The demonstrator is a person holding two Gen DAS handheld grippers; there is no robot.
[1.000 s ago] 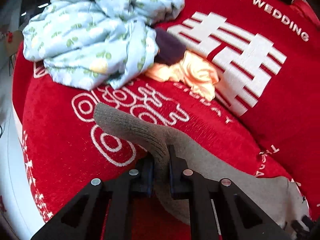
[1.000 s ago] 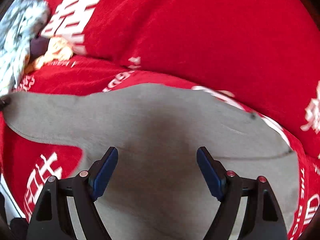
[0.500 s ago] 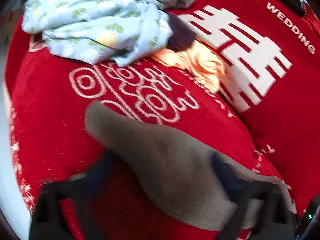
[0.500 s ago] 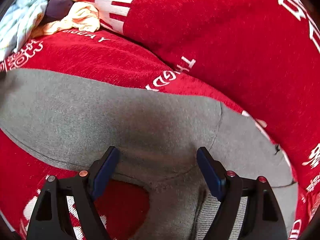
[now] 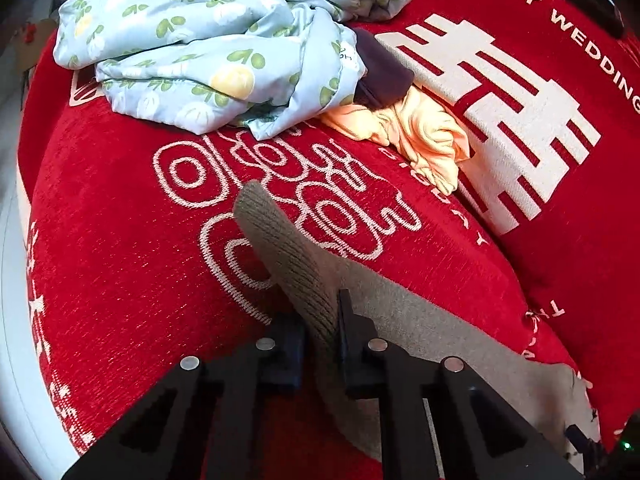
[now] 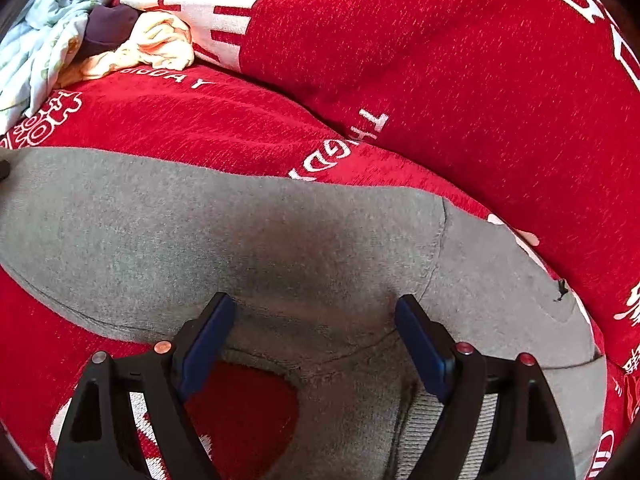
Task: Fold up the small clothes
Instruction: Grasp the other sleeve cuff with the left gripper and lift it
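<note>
A small grey garment [image 6: 248,240] lies spread on a red sofa seat [image 5: 120,240]. Its ribbed cuff end [image 5: 288,256] stands up between the fingers of my left gripper [image 5: 320,320], which is shut on it. My right gripper [image 6: 312,320] is open, its blue pads [image 6: 208,336] hovering over the garment's middle near a seam [image 6: 436,248], not holding anything. The left gripper's tip just shows at the left edge of the right wrist view [image 6: 4,168].
A pile of unfolded clothes sits at the back of the seat: a light blue printed quilted piece [image 5: 208,40], a dark purple item [image 5: 380,72] and an orange garment [image 5: 424,132]. A red backrest cushion [image 5: 560,160] with white lettering rises behind.
My left gripper opened briefly in a blurred move and has shut again on the grey cuff. My right gripper shifted over the garment toward its seam and stays open.
</note>
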